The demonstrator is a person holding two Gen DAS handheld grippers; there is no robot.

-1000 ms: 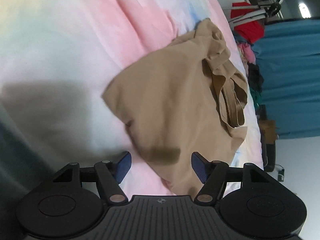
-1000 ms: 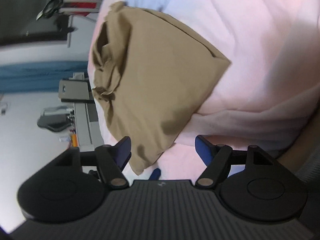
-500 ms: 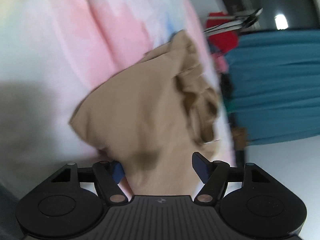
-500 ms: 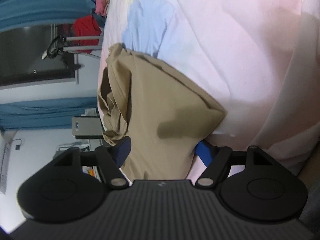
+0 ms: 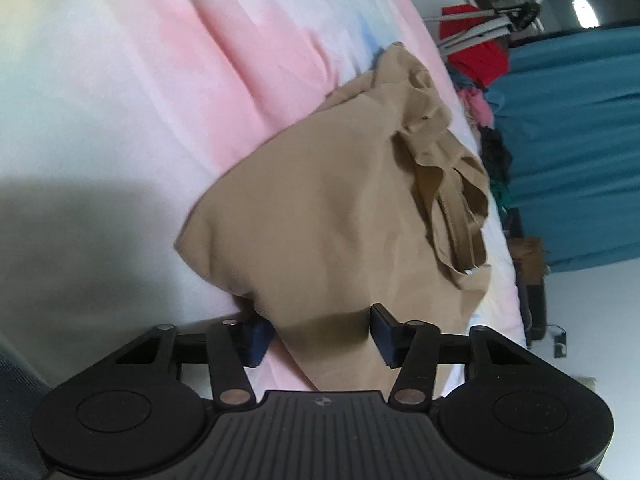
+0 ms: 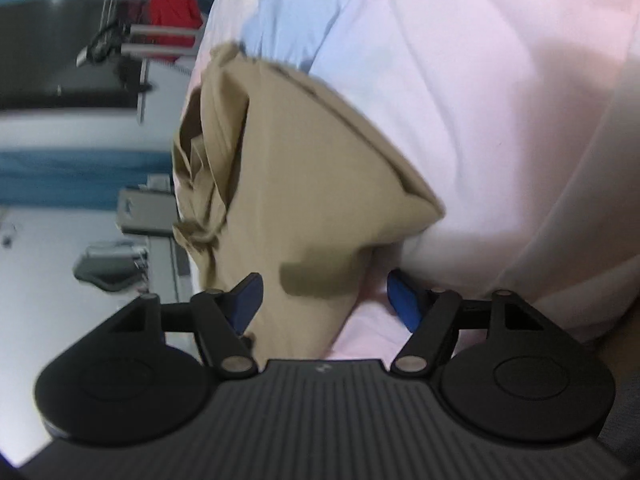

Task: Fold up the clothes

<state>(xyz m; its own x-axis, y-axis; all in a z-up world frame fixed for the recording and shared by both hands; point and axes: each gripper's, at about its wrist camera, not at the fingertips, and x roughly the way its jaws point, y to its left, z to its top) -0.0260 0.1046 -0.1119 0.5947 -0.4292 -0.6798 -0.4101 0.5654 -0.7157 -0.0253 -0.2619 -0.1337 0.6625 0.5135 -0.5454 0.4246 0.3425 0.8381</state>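
Between closing left tool (image 5: 318, 330) pads: garment (image 5: 332, 216) edge.

Lying ahead of the fingers: one tan garment (image 5: 320, 216) on one pastel bedsheet (image 5: 140, 100). Hanging beyond, far past the tips: one blue curtain (image 5: 576, 152), one red cloth (image 5: 476, 56). Working: two grippers, each showing two blue pads (image 6: 246, 296).

Bedroom in home. Bed with pastel pink-white-blue sheet (image 5: 168, 92) fills view. Blue curtains (image 5: 576, 148) at 3 o'clock in left wrist view; metal drying rack (image 5: 492, 28) with red garment (image 5: 476, 56) at 1 o'clock; heap of clothes (image 5: 486, 128) beside bed edge.
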